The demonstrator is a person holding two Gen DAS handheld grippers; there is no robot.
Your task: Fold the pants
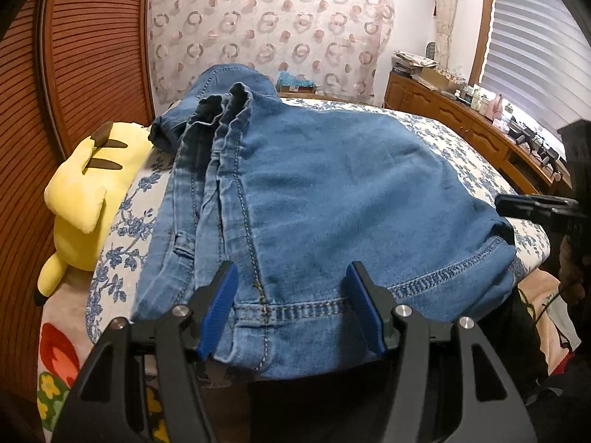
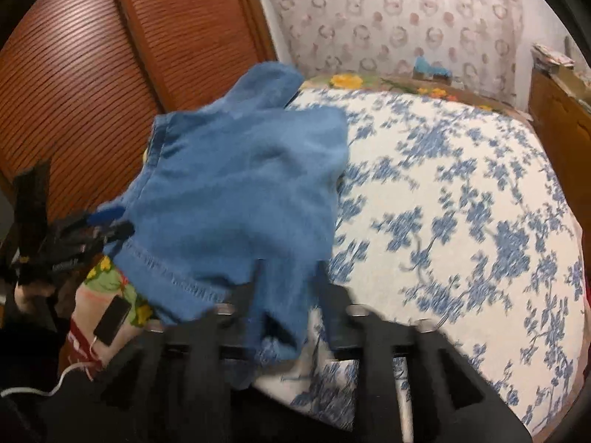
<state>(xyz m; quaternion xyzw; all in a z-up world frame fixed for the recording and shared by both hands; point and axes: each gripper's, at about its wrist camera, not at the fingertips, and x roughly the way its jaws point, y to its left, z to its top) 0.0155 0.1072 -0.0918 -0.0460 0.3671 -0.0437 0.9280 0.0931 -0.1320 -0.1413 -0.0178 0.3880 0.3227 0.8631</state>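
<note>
Lying on one bed (image 1: 461, 155), one jeans (image 1: 332, 184), two tools: left tool (image 1: 291, 288) released, right tool (image 2: 288, 277) unclear.

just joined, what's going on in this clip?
A person with a handheld gripper in each hand is folding blue jeans on a bed with a blue floral bedspread. The jeans lie bunched in a partly folded heap. The left gripper is open, its blue-padded fingers straddling the stitched hem at the near edge. The right gripper has the near corner of the denim between its fingers; the blur hides whether it grips. A yellow plush toy lies beside the jeans.
</note>
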